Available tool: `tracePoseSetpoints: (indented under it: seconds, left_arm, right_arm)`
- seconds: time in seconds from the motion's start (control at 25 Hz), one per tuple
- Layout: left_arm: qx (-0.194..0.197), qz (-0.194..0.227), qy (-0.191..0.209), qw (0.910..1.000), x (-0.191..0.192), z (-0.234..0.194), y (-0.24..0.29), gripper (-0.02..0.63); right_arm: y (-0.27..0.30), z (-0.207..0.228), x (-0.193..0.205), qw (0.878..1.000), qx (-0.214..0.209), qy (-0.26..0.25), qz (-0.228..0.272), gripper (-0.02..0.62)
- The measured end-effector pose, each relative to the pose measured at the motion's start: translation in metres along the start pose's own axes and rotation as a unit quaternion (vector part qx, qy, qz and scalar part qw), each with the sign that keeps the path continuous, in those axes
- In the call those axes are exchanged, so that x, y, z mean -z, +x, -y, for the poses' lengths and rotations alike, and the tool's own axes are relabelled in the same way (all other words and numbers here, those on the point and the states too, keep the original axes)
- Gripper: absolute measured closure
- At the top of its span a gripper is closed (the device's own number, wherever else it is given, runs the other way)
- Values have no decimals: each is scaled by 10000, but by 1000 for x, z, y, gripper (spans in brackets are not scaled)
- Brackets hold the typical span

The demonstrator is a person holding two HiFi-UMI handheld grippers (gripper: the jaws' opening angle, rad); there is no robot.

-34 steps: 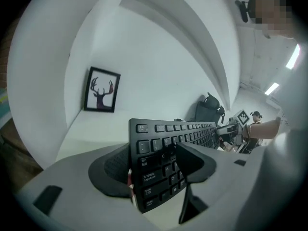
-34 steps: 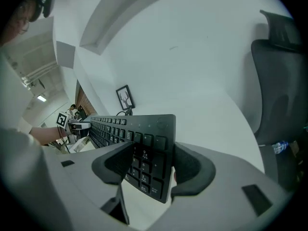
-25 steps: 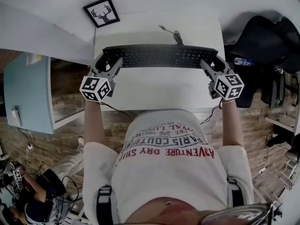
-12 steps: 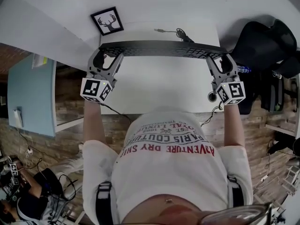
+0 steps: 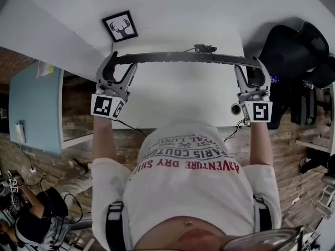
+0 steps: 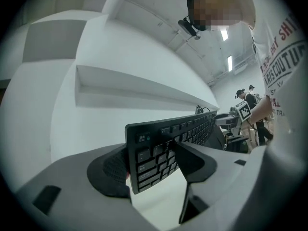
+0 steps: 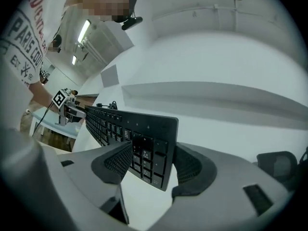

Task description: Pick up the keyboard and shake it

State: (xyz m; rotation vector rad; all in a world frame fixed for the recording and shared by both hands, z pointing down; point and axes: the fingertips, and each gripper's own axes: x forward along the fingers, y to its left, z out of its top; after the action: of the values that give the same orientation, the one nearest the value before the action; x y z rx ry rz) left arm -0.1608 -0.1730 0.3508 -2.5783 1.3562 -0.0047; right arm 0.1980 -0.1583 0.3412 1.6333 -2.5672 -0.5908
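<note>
Held in the air: keyboard (image 5: 183, 58), clear of the worktop (image 5: 178, 95), turned up onto one long edge. Shows in the head view as a thin dark bar. Runs parallel to the worktop's far edge, above its far half, and spans almost from left edge to right edge. White surface visible below its lower edge in both gripper views.

Left gripper (image 5: 121, 60): jaws wide, clamped on the keyboard's left short end. Board sits slantwise in the gap, one pad on the key face, the other against the back.

Right gripper (image 5: 247, 61): same grip, mirrored, on the right short end. Jaws wide, one pad over the keys, one behind.

Room to move:
- Toward the near edge: bare worktop between the keyboard and the person's chest.
- Far side: cable (image 5: 201, 48) bunched just behind the keyboard's middle, at the far edge.
- Left: framed deer picture (image 5: 120, 26) beyond the far-left corner, near the left gripper.
- Right: black chair (image 5: 293, 46) just off the right edge, close to the right gripper.
- Above: wall shelf (image 6: 144, 88) over the keyboard's line, apart from it.
</note>
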Motion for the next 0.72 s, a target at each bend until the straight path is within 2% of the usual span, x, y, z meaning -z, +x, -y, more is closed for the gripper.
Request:
tracePoseSetpoints:
  seconds: [0.16, 0.44, 0.6, 0.72]
  left_arm:
    - [-5, 48, 111, 9999, -3, 5, -5, 313]
    - [-55, 118, 348, 9993, -11, 12, -9, 313]
    - [-117, 45, 384, 9992, -14, 15, -7, 313]
    - [-167, -136, 432, 9988, -13, 21, -3, 313]
  right_arm:
    - [-6, -1, -8, 9993, 110, -324, 124, 322]
    - [-12, 0, -5, 9990, 224, -380, 100, 322]
    - [-8, 4, 5, 9998, 105, 71, -146, 321]
    - [-8, 8, 26, 9963, -49, 621, -599, 322]
